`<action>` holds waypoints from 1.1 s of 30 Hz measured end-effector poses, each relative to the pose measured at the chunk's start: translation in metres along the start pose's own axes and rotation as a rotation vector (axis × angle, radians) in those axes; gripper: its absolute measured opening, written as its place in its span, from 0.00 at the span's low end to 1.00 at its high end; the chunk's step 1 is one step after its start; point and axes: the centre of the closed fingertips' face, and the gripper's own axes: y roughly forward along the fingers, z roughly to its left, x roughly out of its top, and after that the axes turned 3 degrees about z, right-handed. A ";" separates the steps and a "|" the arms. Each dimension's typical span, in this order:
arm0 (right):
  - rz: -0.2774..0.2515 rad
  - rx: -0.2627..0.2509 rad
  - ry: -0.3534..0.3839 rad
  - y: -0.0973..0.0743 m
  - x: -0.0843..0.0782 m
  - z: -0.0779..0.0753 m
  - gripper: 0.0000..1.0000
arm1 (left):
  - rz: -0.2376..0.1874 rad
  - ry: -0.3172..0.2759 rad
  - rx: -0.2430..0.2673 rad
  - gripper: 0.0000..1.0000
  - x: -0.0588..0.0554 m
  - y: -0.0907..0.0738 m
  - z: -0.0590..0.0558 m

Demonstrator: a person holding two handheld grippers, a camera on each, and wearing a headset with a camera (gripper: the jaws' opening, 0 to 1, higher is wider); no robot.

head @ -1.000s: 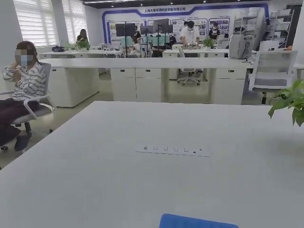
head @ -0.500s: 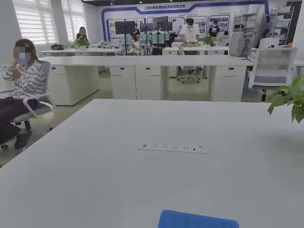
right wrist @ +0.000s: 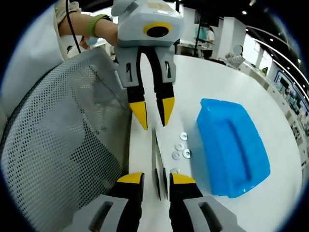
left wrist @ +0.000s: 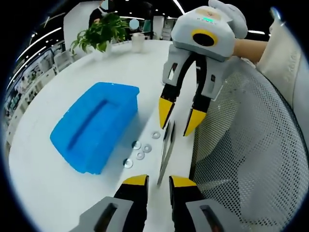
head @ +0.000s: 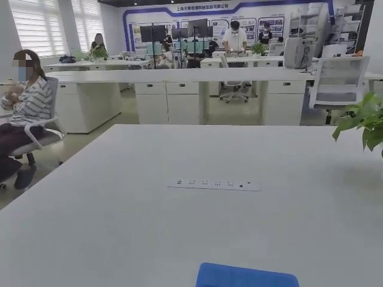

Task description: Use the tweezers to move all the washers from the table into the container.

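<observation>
Tweezers (left wrist: 165, 154) laid flat in line between two facing grippers, both empty.
From the left gripper (left wrist: 160, 180): one blue container (left wrist: 94, 125) is set left of the jaws, and five washers (left wrist: 140, 155) are scattered between it and the single tweezers. The tweezers' long axis runs straight ahead from these jaws to the right gripper (left wrist: 179, 116). Both pairs of jaws are held narrowly apart, and neither gripper is judged nearer.

Washers (left wrist: 140, 155) between tweezers (left wrist: 165, 154) and container (left wrist: 94, 125), all on table (left wrist: 72, 193).
</observation>
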 end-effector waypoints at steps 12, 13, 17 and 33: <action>0.017 0.016 -0.012 0.007 -0.001 0.000 0.13 | 0.087 0.114 -0.002 0.04 -0.007 0.010 -0.002; 0.017 0.019 -0.009 0.007 -0.001 0.000 0.12 | 0.090 0.117 -0.001 0.04 -0.008 0.011 -0.002; 0.013 0.019 0.002 0.007 -0.001 -0.001 0.10 | 0.129 0.176 0.008 0.03 -0.013 0.015 -0.002; -0.004 0.016 0.014 0.007 0.000 0.002 0.11 | 0.055 0.192 -0.001 0.00 0.002 -0.005 -0.007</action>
